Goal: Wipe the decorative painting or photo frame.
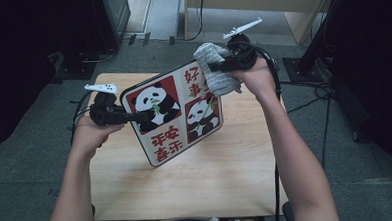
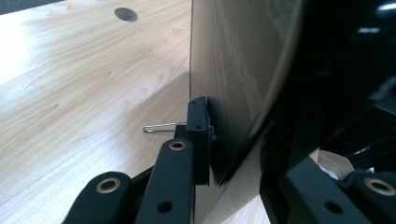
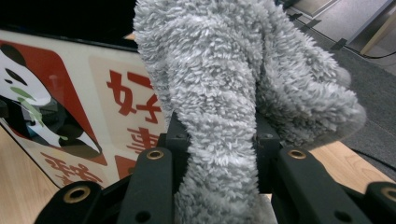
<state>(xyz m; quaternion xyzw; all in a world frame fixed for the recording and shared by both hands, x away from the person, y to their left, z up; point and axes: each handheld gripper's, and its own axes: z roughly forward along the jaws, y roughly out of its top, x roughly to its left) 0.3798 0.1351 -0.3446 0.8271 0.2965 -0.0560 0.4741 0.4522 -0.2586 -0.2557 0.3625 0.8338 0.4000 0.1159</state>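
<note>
Grey fluffy cloth [image 1: 213,69], clamped in the right hand-held gripper [image 1: 217,66], is pressing against the panda board's [image 1: 171,111] far right corner. The left hand-held gripper [image 1: 134,116] is clamping the board's left edge tilted above the table [image 1: 212,175]. Wiping seems barely begun; most of the face is waiting.

We look along our left gripper [image 2: 219,154], whose two black jaws rise from the bottom edge. They are clamped on the edge of a thin board [image 2: 233,56], seen edge-on and standing upright; its facing side shows a pale wood-grain reflection. The left jaw's pad presses flat against that side, while the right jaw sits dark and blurred behind the board. Below lies a light wooden table [image 2: 70,93] with a round hole [image 2: 126,14] near its far edge.
</note>
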